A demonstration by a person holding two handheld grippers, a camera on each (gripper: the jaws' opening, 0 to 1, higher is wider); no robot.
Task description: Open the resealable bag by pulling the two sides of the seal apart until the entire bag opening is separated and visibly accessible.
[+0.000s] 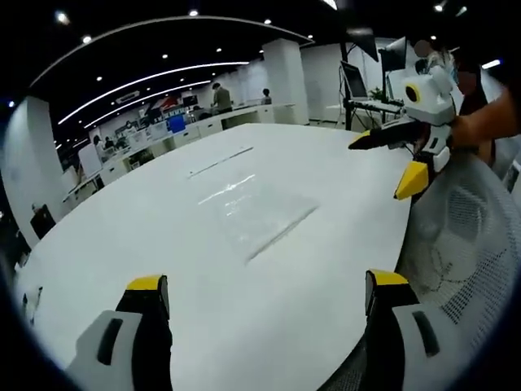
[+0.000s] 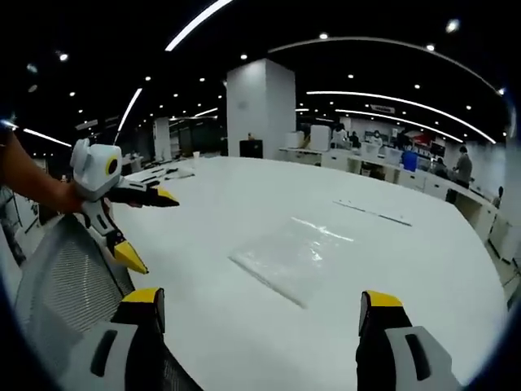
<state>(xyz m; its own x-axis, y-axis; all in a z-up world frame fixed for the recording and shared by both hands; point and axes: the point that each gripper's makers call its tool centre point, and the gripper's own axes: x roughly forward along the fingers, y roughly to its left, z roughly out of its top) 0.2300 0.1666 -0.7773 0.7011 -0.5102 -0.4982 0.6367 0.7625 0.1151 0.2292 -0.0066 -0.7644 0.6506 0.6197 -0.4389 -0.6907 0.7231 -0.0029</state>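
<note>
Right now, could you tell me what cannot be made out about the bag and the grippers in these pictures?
- Resealable bag on the white table: clear film, in both views; seal edge too faint to tell zipped or parted.
- Left gripper: jaws wide open, bases cut off by the left gripper view's bottom edge.
- Right gripper: the same in the right gripper view.

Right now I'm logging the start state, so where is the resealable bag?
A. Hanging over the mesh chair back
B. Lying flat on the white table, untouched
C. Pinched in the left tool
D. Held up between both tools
B: the clear bag lies flat on the white table, and both the left tool and the right tool are open and apart from it.
</note>
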